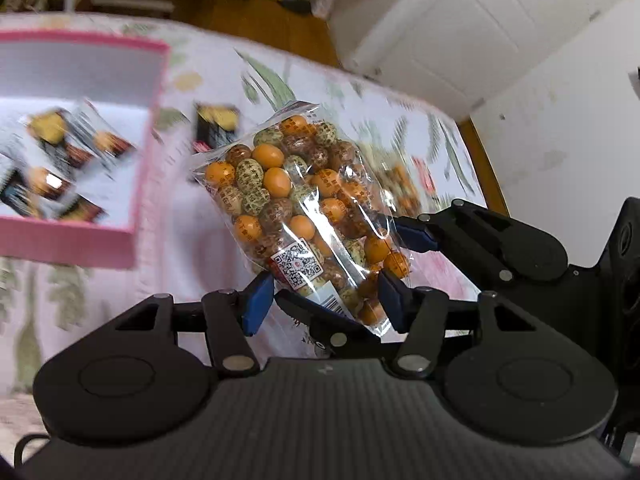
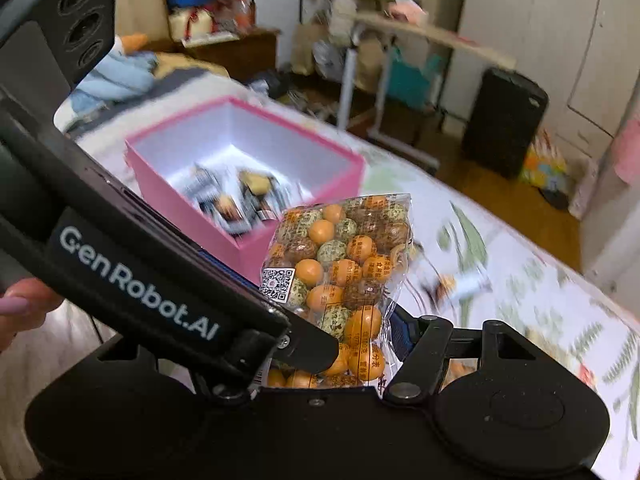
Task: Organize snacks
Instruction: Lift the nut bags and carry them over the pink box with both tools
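A clear bag of orange, green and brown round snacks [image 1: 296, 204] hangs above the floral tablecloth, right of a pink box [image 1: 68, 242]. My left gripper [image 1: 324, 300] is shut on the bag's lower end, with a blue pad on each side. The right gripper's fingers [image 1: 416, 236] clamp the same bag from the right. In the right wrist view the bag [image 2: 340, 264] rises from my right gripper [image 2: 340, 344], whose left finger is hidden behind the left gripper's black body [image 2: 140, 280]. The pink box [image 2: 256, 252] holds several small dark snack packets [image 2: 240, 196].
A loose dark packet [image 1: 218, 124] lies on the cloth beside the box, and blurred snack packs [image 1: 404, 188] lie farther right. The table edge [image 1: 480, 168] runs along a white wall. A hand [image 2: 20, 304] holds the left gripper. Furniture and clutter stand beyond the table.
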`<act>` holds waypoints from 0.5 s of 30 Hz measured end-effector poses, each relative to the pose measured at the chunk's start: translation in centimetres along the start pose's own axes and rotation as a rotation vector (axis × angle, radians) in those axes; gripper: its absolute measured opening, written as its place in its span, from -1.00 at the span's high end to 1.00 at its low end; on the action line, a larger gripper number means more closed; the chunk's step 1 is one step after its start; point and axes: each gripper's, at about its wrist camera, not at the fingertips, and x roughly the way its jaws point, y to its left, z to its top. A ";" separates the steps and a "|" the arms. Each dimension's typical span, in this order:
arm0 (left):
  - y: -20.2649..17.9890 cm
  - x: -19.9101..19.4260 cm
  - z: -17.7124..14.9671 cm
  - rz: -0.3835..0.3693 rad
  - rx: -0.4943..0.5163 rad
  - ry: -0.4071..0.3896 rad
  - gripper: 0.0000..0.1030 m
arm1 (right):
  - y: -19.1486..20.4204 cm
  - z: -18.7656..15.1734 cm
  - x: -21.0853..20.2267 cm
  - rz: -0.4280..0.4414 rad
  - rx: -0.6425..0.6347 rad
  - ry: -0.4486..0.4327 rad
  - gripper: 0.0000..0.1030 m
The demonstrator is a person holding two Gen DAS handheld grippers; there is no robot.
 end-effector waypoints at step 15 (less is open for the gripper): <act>10.6 -4.9 5.1 0.084 -0.142 -0.095 -0.12 | 3.2 7.5 7.6 0.156 -0.129 -0.241 -0.29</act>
